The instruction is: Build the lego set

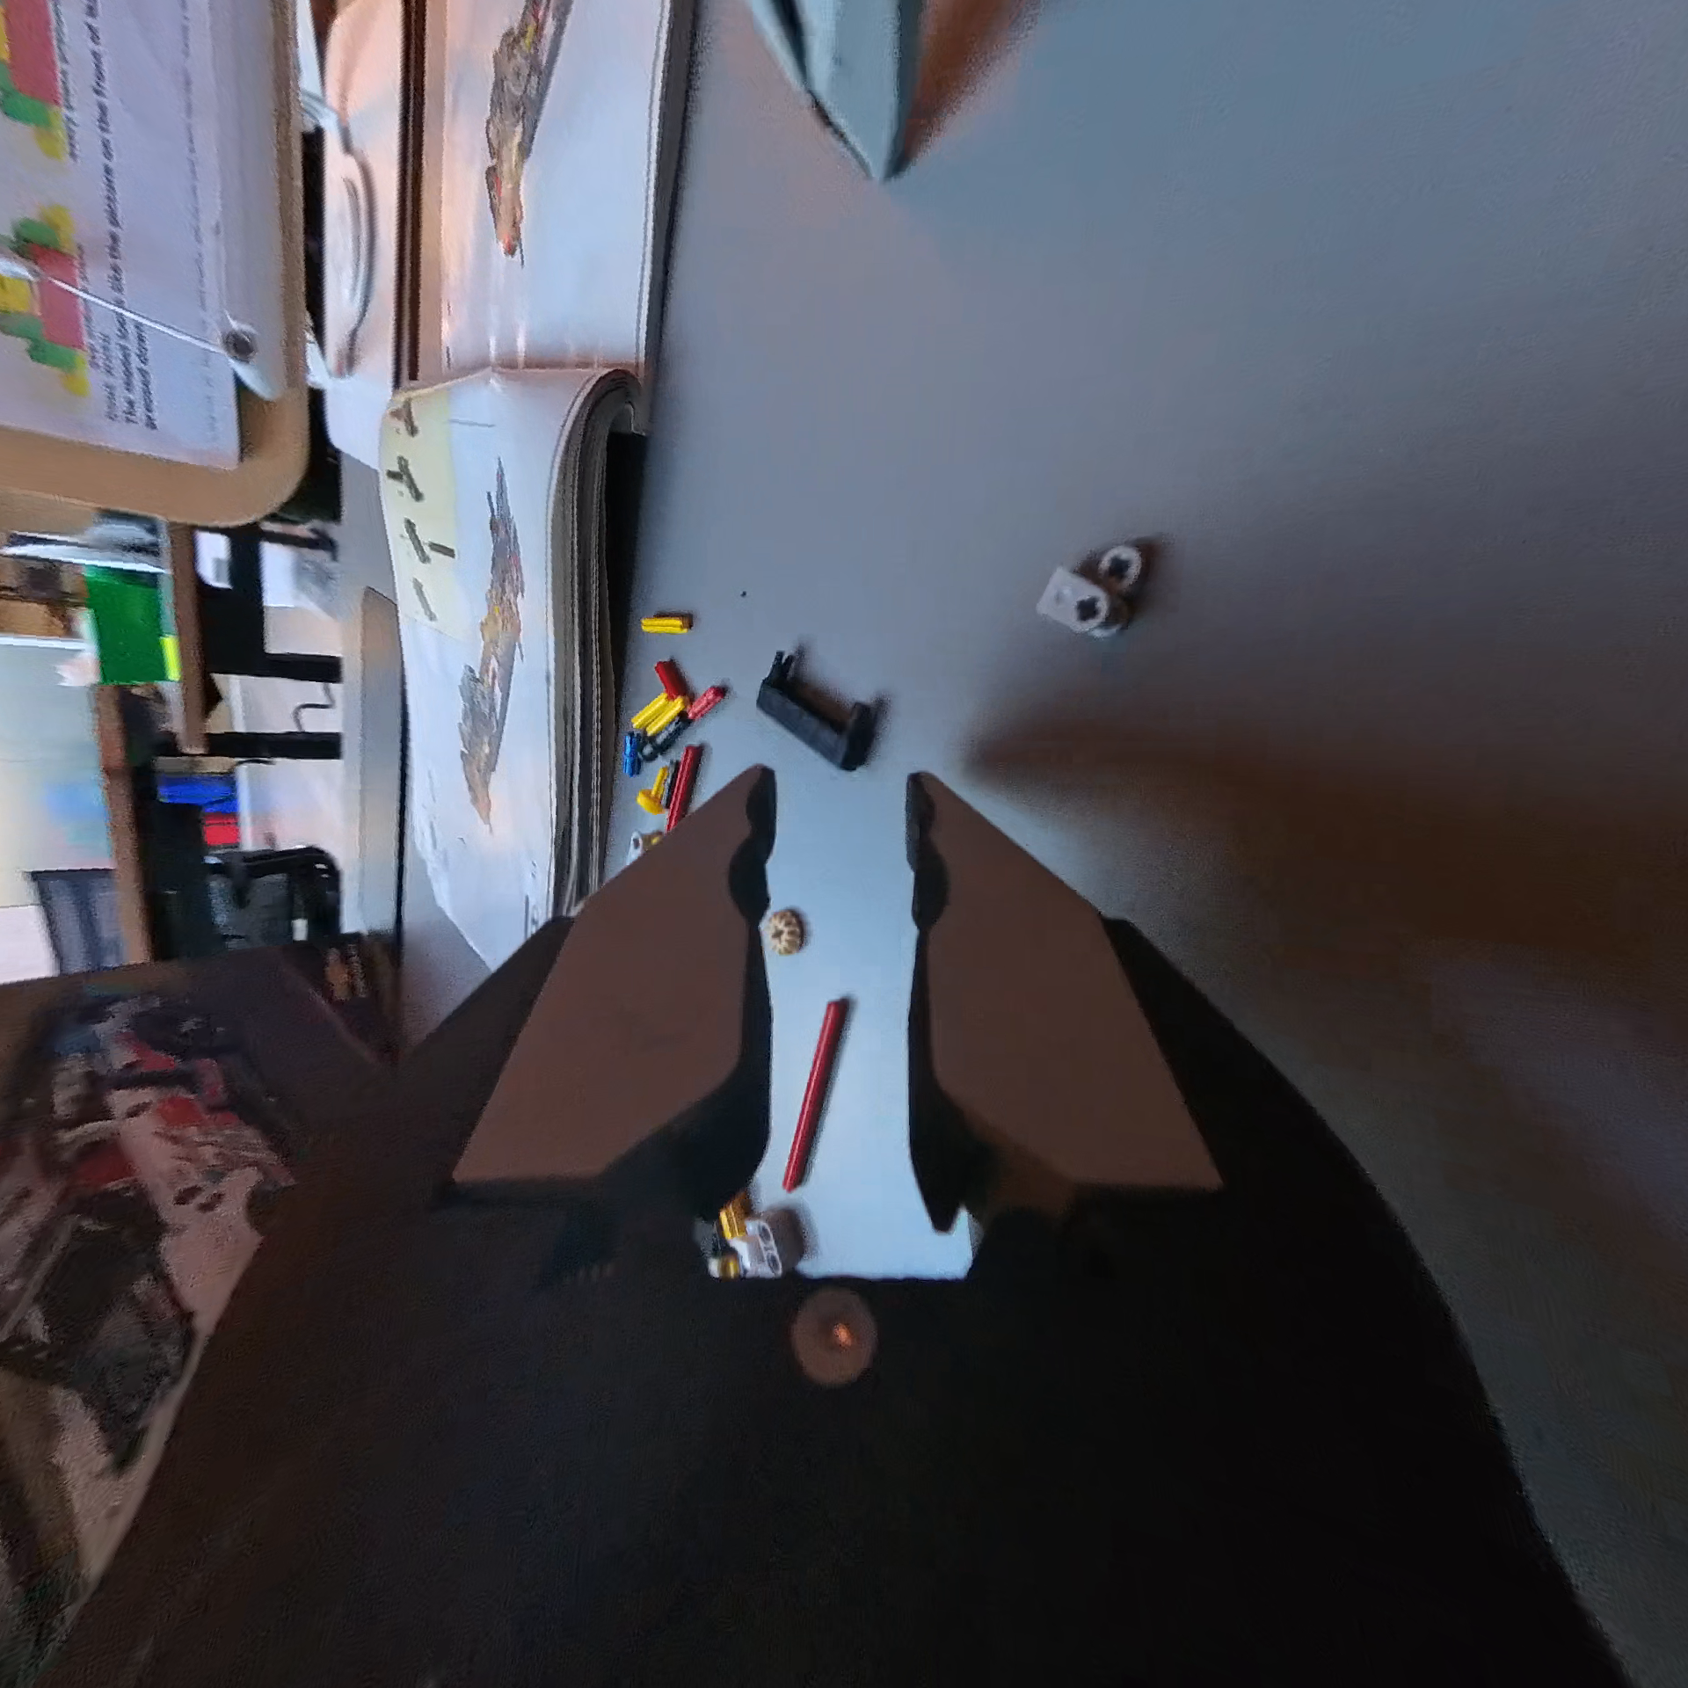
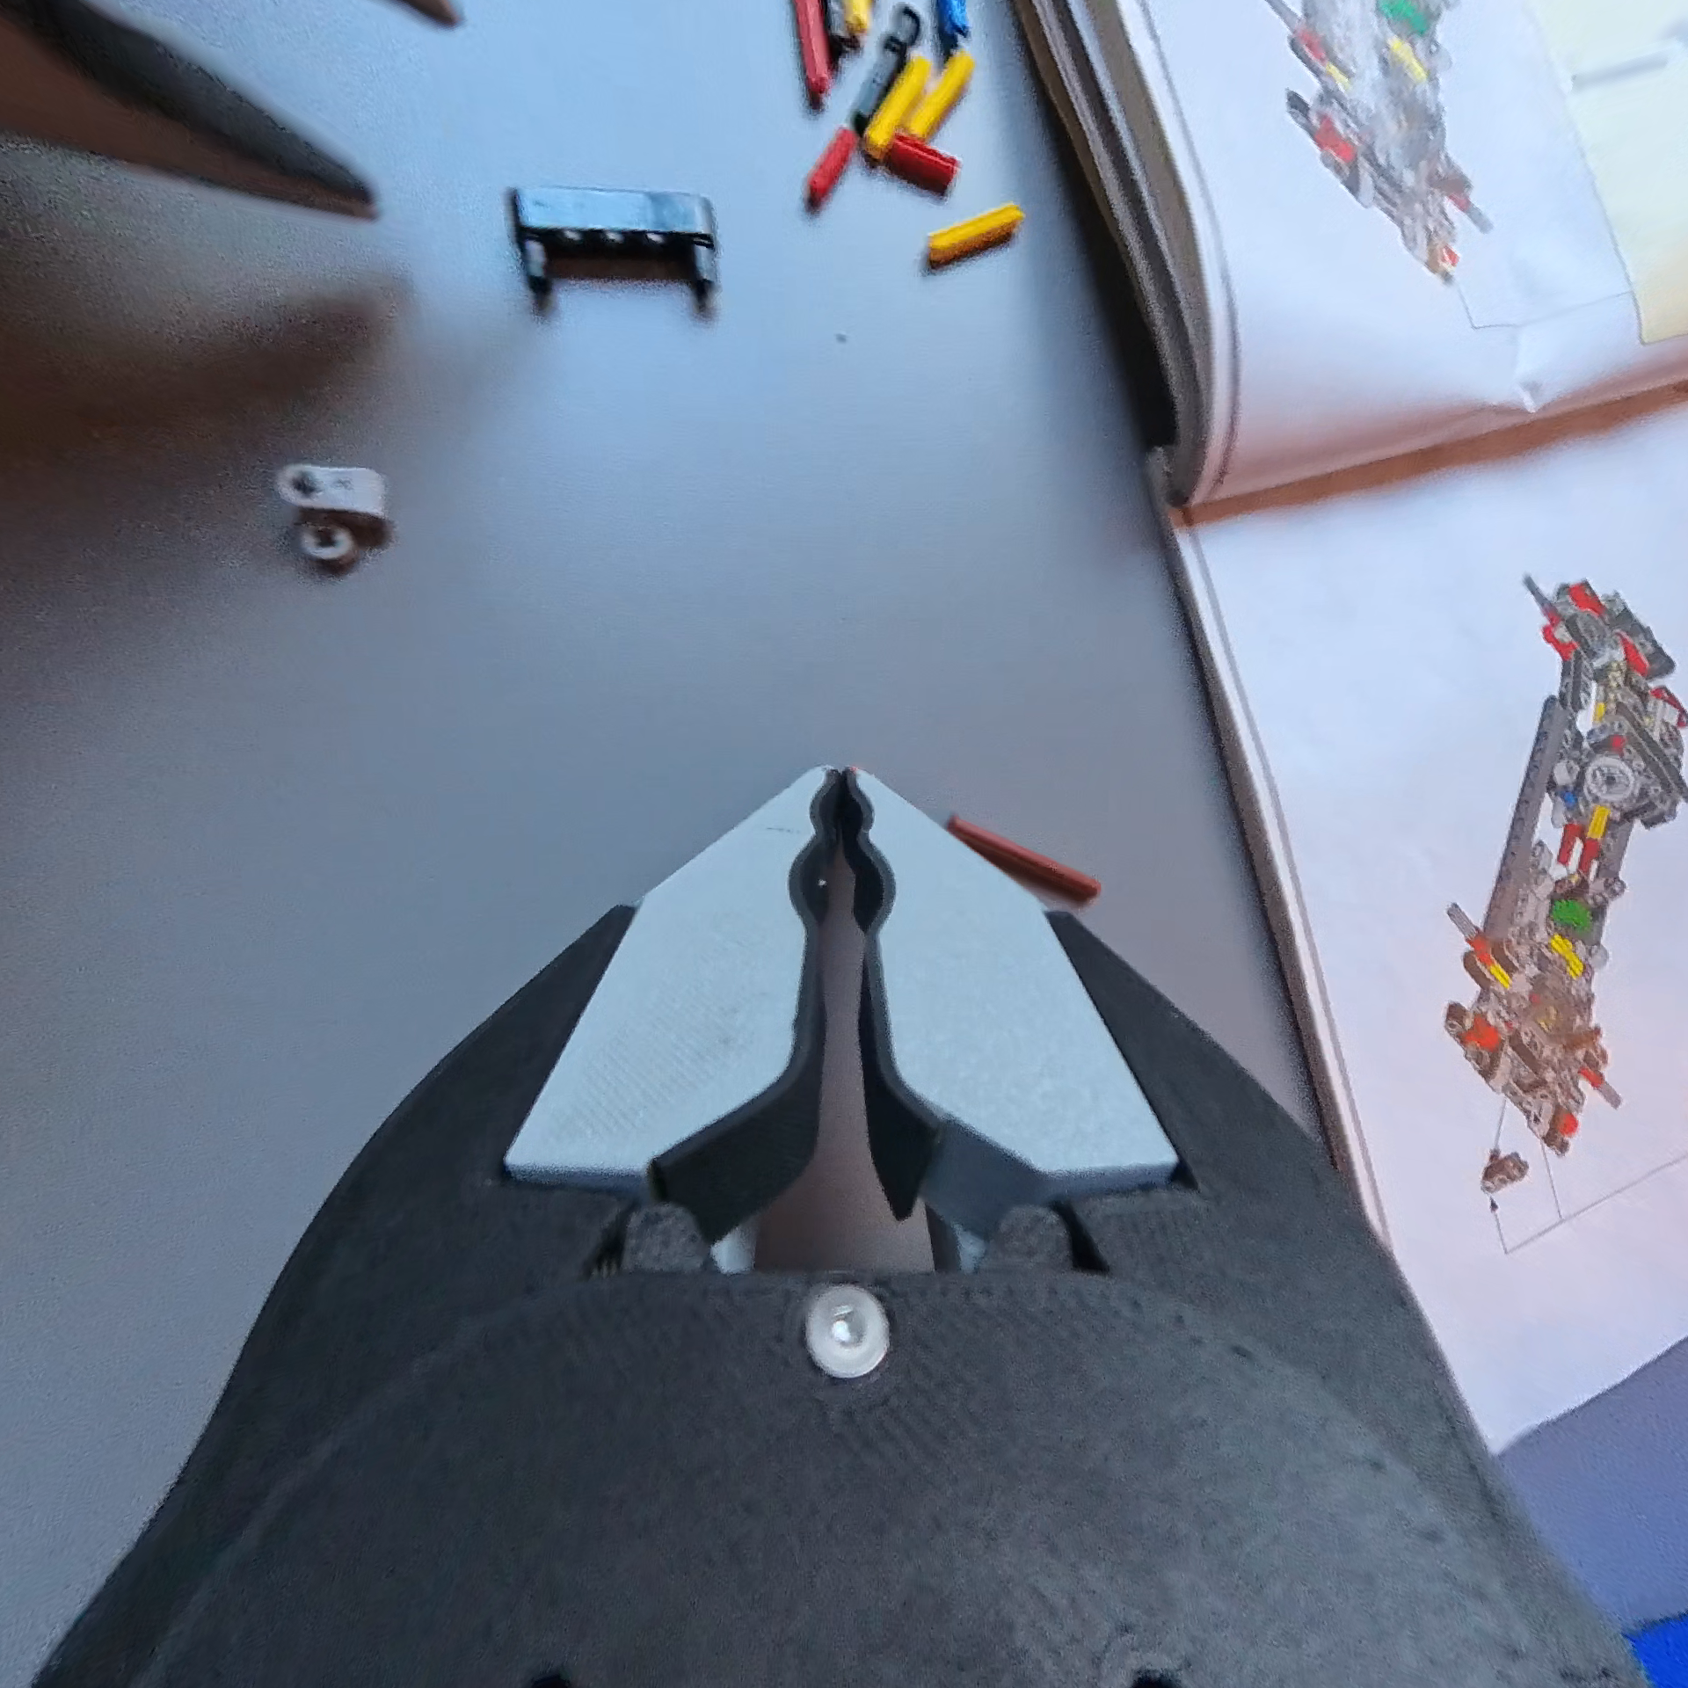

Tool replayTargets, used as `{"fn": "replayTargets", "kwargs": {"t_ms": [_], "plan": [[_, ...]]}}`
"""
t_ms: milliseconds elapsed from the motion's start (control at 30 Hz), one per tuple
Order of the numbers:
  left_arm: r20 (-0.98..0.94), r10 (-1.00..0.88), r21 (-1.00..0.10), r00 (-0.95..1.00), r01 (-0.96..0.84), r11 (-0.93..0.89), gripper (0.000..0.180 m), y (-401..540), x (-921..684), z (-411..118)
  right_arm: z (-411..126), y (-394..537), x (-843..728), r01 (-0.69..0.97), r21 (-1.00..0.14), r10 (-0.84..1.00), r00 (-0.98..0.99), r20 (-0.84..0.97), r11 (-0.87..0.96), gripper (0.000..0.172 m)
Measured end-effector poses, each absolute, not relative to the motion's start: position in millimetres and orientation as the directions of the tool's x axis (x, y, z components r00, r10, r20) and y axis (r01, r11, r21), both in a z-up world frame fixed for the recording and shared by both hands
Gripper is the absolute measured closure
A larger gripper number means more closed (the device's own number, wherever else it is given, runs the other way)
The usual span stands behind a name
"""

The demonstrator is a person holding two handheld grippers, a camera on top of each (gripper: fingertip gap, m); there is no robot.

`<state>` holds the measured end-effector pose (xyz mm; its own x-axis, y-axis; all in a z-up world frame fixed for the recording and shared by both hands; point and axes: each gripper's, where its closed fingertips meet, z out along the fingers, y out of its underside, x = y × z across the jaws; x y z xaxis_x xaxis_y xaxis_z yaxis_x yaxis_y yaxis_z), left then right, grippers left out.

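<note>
My left gripper [image 1: 840, 781] is open above the grey table [image 1: 1187, 365]. Under the gap between its fingers lie a tan gear [image 1: 785, 932], a long red axle [image 1: 816, 1091] and a small white and yellow piece [image 1: 754, 1247]; neither pad touches them. A black frame piece [image 1: 817, 712] lies just beyond the tips. My right gripper [image 2: 842, 775] is shut, its fingertips meeting. A red axle [image 2: 1023, 859] shows beside its right finger, with one end hidden behind that finger. The left gripper's fingers [image 2: 183, 137] show at the top left of the right wrist view.
A pile of red, yellow, blue and black pins [image 1: 671, 722] lies by an open instruction book [image 1: 493, 639], which also shows in the right wrist view [image 2: 1416, 822]. A grey connector piece [image 1: 1091, 589] lies apart. The black frame [image 2: 612, 228] and connector [image 2: 333, 502] lie ahead of the right gripper. My right fingertips sit around 12 cm from my left ones.
</note>
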<state>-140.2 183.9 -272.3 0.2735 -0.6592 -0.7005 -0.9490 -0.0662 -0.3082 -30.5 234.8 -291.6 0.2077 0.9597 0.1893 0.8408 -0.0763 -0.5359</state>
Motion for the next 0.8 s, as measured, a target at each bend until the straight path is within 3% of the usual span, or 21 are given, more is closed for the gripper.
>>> {"fn": "replayTargets", "kwargs": {"t_ms": [333, 567, 800], "plan": [[-0.356, -0.795, -0.580, 0.491, -0.783, -0.224, 0.156, 195, -137, -260, -284, 189, -29, 0.812, -0.563, 0.976, -0.034, 0.214, 0.152, 0.172], [-0.358, -0.803, -0.570, 0.476, -0.793, -0.216, 0.157, 194, -126, -274, -263, 204, 23, 0.793, -0.594, 0.955, 0.264, 0.132, -0.137, 0.172], [-0.361, -0.793, -0.589, 0.492, -0.779, -0.215, 0.159, 194, -124, -274, -241, 225, 67, 0.749, -0.597, 0.868, 0.467, 0.168, -0.288, 0.163]]}}
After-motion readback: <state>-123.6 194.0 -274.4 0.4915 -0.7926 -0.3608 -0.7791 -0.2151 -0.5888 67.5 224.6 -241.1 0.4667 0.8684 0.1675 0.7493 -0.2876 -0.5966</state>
